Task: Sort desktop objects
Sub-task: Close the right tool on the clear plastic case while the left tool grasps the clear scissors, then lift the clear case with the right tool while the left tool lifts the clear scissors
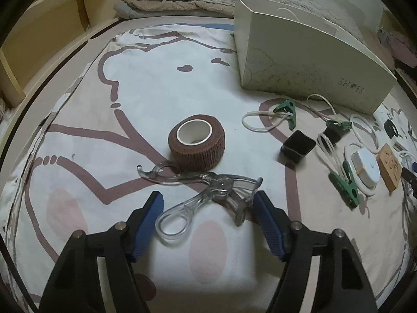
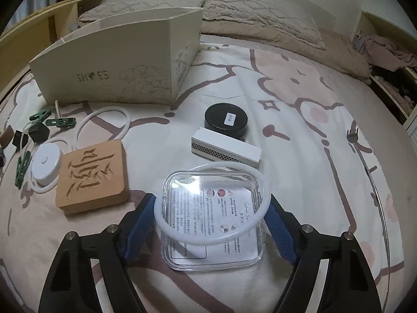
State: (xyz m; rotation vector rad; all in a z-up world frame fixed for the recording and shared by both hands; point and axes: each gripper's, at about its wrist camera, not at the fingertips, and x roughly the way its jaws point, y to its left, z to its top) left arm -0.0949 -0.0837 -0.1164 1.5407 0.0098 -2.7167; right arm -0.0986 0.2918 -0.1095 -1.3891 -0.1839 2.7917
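In the left wrist view my left gripper is open, its blue pads on either side of a clear plastic scissor-shaped tool lying on the bedsheet. A brown bandage roll stands just beyond it. In the right wrist view my right gripper is open around a clear glass container with a printed leaflet inside and a white ring resting on top. Whether the pads touch the glass I cannot tell.
A cream "SHOES" box stands open at the back, also in the left wrist view. Nearby lie a carved wooden block, white round device with cable, green clips, black cubes, black tin, white matchbox-like box.
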